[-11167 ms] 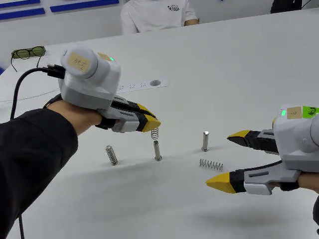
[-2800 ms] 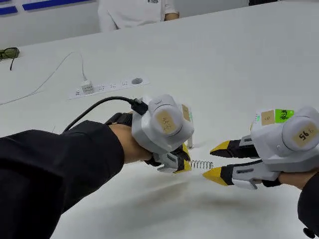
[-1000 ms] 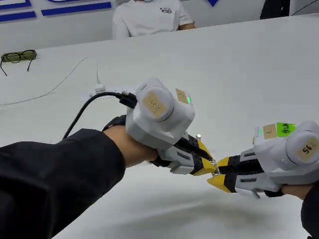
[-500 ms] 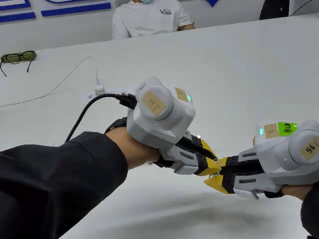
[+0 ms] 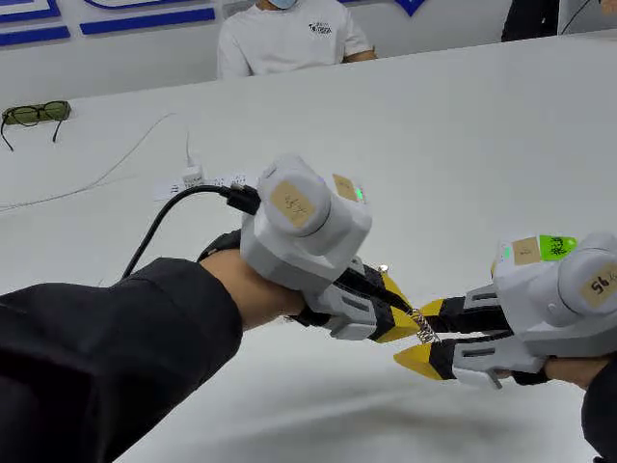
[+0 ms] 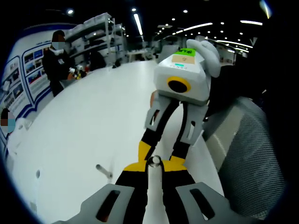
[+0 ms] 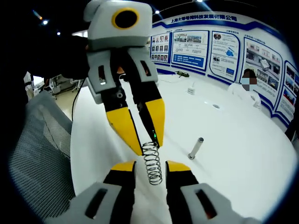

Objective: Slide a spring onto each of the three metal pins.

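The small silvery coiled-wire spring [image 5: 422,326] is hanging in the air just above the white surface [image 5: 463,145], bridging two grippers that are meeting nose to nose. The left gripper [image 5: 403,318], a white-and-grey body with black jaws and yellow tips, is clamping down on one end of it. In the left gripper view the spring [image 6: 153,162] is showing end-on as a little ring pinched right at the tips of the left gripper [image 6: 153,167].

The free end is poking into the right gripper [image 5: 421,335], same build, which is sitting released with its jaws apart. In the right gripper view the spring [image 7: 150,163] is running down between the right gripper [image 7: 150,169] tips with a sliver of space on both sides, so they aren't gripping it.

A short shiny metal pin [image 7: 195,148] is standing on the surface off to one side, apart from both grippers; it's also showing in the left gripper view [image 6: 103,171]. In the head view the left gripper's bulky body is blocking the surface right behind it. A black cable [image 5: 159,227] is running from it, and further back a white power strip [image 5: 207,180] and a pair of dark glasses [image 5: 37,111] are lying near a seated person in a white shirt [image 5: 289,34].

The spring is looking straight, thin-wired and evenly wound, with open gaps between the coils.
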`<state>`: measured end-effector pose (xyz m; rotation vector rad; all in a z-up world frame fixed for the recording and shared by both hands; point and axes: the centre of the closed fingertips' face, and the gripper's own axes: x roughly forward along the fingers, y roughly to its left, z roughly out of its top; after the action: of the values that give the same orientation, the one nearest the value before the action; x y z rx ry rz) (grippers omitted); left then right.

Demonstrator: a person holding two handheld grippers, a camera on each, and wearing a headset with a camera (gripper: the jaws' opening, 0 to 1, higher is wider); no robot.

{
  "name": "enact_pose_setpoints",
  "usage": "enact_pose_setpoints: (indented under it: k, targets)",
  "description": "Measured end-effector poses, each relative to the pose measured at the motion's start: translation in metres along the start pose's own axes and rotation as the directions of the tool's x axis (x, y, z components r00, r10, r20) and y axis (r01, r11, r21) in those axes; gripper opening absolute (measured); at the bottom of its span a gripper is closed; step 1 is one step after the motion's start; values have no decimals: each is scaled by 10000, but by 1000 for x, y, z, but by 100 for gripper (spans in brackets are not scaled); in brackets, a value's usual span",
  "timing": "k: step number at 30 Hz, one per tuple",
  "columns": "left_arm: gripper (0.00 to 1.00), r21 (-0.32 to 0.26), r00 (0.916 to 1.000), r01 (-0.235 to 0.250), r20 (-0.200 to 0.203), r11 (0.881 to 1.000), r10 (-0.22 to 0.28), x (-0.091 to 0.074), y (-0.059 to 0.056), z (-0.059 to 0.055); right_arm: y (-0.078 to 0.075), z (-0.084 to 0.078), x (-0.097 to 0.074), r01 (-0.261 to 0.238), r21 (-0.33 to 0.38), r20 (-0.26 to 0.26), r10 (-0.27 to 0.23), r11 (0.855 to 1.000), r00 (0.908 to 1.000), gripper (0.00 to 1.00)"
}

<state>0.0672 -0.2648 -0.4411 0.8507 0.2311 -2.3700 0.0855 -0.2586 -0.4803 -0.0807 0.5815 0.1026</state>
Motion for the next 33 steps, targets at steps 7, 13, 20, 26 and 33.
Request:
enact_pose_setpoints:
  k: [7, 13, 20, 26, 33]
  targets:
    - [9, -85, 9999, -94, -79, 9999, 94, -2, 5, -3, -2, 4, -2, 128, -112, 216, -126, 9999, 9997, 25]
    - [9, -61, 9990, -236, -372, 9997, 233, -4, 12, -9, -6, 3, -4, 242, 60, 211, -244, 9997, 9995, 26]
    - [9, -24, 9971, -455, -611, 9990, 453, -13, 25, -11, -9, 3, -6, 358, 162, 237, -361, 9992, 9991, 27]
    - [9, 73, 9942, -605, -889, 9981, 609, -19, 38, -11, -13, 2, -8, 456, 247, 286, -463, 9987, 9985, 28]
    - [9, 184, 9904, -792, -1123, 9967, 808, -24, 54, -8, -17, 2, -11, 583, 345, 352, -595, 9977, 9976, 30]
